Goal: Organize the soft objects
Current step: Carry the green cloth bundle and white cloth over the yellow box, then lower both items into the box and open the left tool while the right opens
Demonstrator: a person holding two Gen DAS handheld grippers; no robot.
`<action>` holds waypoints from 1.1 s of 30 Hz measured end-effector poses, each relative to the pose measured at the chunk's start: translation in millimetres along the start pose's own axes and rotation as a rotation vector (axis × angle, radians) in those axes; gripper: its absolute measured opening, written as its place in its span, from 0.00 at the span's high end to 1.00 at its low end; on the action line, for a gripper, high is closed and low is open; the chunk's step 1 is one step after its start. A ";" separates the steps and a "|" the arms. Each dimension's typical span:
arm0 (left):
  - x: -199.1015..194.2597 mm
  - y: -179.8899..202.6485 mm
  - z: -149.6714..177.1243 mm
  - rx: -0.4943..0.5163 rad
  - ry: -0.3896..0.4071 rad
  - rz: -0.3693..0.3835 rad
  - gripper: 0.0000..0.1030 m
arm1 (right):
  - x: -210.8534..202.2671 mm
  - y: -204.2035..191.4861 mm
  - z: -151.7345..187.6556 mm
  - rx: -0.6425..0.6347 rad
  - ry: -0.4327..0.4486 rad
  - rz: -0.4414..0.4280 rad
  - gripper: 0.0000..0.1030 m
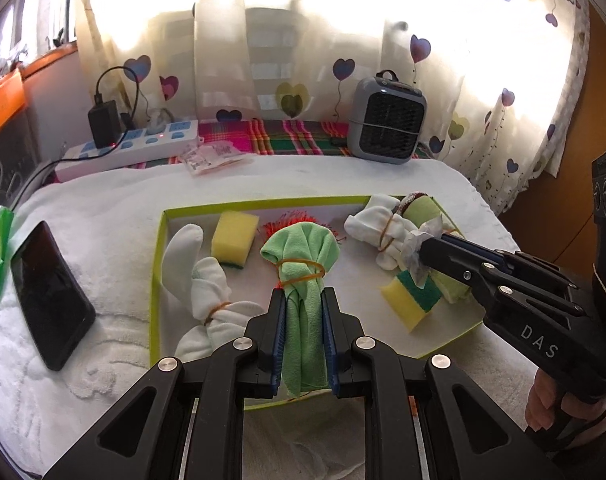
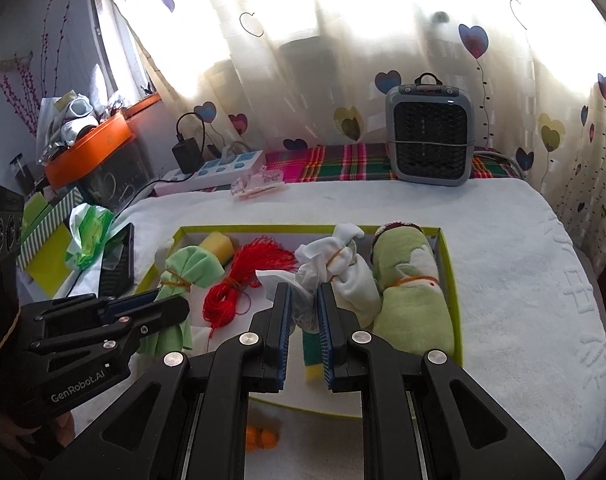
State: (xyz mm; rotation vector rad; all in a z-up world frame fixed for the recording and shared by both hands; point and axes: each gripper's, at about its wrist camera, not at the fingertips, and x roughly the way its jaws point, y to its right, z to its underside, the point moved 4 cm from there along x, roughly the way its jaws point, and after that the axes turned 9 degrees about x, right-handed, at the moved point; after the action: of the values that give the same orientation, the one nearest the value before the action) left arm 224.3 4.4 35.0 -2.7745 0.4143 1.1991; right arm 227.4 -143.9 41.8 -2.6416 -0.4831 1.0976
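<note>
The green cloth bundle (image 1: 301, 264), rolled and cinched with a rubber band, sits over the middle of the green-rimmed tray (image 1: 155, 280), its lower tail pinched between the closed jaws of the left gripper (image 1: 301, 344). It looks light and limp; the banded waist seems the firmest place to hold, while the loose tail may slip or stretch. The right gripper (image 2: 303, 320) has its jaws closed on a crumpled white tissue (image 2: 307, 280), feather-light and easily torn, over the tray's right half beside the tied white sock bundle (image 2: 351, 276) and the rolled green towel (image 2: 413, 300). A red string skein (image 2: 239, 284), yellow sponges (image 1: 235, 238) and another tied white sock bundle (image 1: 207, 292) also lie in the tray, which rests on a white-towelled surface (image 1: 103, 216).

The jaws hide the sponge below the tissue in the right wrist view, and I cannot tell whether the cloth bundle touches the tray floor. Small orange items under the gripper are unidentifiable.
</note>
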 end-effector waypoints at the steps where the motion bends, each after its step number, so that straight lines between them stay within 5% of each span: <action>1: 1.9 -0.2 -0.6 0.001 -0.002 0.001 0.86 | 3.6 0.0 -0.7 0.000 -0.005 0.001 0.86; 33: 34.6 -7.4 1.0 0.002 -0.054 -0.023 0.80 | 51.7 -1.1 1.1 -0.044 -0.085 0.028 0.86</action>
State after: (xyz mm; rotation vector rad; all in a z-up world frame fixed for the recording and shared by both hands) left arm 248.4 4.4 9.0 -2.7303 0.3781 1.2642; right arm 260.7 -122.7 8.3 -2.6559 -0.4935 1.2256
